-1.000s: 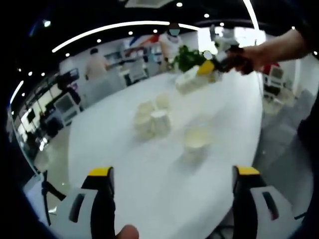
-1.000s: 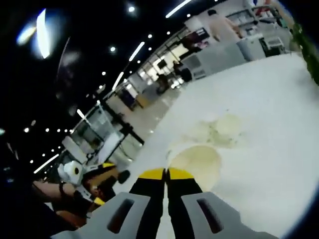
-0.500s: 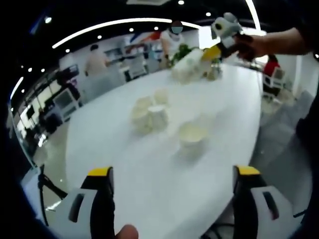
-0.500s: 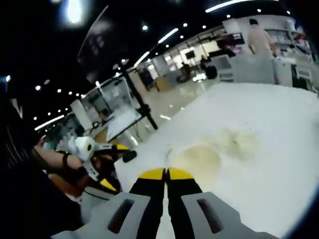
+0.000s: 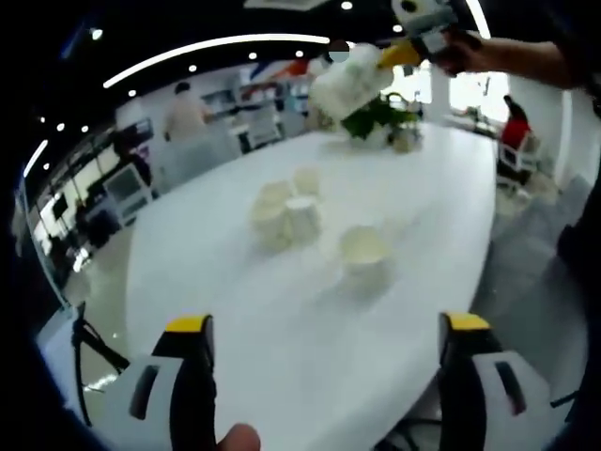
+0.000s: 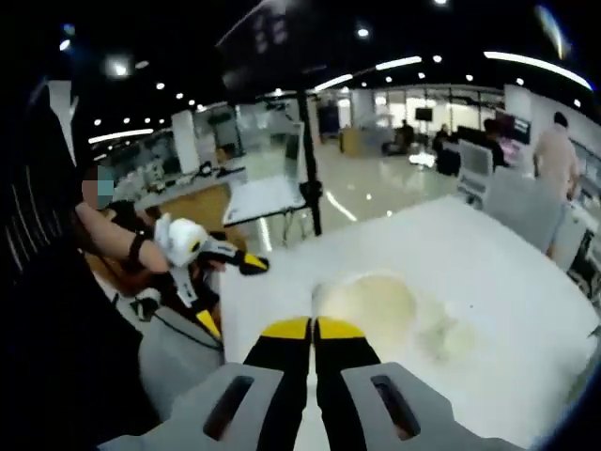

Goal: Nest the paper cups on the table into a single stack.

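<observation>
My right gripper (image 6: 313,331) is clamped on 1 paper cup (image 6: 368,303) by its rim; the cup's base is cut off from sight behind its mouth. My left gripper (image 5: 326,329) stands apart above the near edge of the table (image 5: 282,319). A blurred cluster of cups (image 5: 285,212) and a single cup (image 5: 363,252) sit mid-table. No writing is legible.

Smooth white counter (image 5: 282,319) with a soft satin sheen, matt cream paper cups (image 5: 285,218), a lone matt paper cup (image 5: 364,254), glossy yellow-tipped black plastic fingers (image 5: 192,340), polished reflective floor (image 6: 362,193)
</observation>
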The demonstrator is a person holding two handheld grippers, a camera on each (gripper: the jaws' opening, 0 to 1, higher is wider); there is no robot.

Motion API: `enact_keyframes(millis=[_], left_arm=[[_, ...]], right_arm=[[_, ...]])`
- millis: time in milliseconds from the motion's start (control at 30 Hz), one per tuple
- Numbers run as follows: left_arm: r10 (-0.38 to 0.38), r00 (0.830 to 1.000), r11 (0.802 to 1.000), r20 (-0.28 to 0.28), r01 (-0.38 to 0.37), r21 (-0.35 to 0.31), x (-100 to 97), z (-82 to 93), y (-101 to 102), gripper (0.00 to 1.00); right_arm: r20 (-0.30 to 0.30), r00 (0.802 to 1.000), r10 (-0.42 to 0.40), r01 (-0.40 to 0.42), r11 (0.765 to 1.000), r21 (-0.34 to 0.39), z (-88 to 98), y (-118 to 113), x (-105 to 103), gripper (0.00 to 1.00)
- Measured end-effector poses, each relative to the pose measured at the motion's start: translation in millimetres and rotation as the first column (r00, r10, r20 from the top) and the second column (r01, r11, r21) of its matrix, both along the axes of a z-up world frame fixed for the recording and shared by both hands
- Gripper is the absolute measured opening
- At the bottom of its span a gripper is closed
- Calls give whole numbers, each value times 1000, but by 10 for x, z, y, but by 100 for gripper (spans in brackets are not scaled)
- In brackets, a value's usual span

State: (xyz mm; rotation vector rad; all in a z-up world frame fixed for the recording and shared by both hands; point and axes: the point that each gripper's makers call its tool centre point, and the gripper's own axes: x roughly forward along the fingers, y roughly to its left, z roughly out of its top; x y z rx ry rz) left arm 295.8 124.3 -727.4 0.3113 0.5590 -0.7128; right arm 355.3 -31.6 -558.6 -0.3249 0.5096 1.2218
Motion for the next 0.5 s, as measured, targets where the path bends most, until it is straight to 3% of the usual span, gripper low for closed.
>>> enact_keyframes(millis=[200,300,500], left_arm=[[0,1000,1000,1,0,0,-6,-31,2,99],[9,1000,1000,0,-9,6,4,-53,23,99],[19,1000,1000,-4,-19,0,-6,-79,34,99]], right_arm=[[49,997,67,-63,995,-82,100,77,42,0],[91,989,120,-103,980,-171,138,64,65,0],[91,973,210,-184,954,-239,239,128,-41,0]])
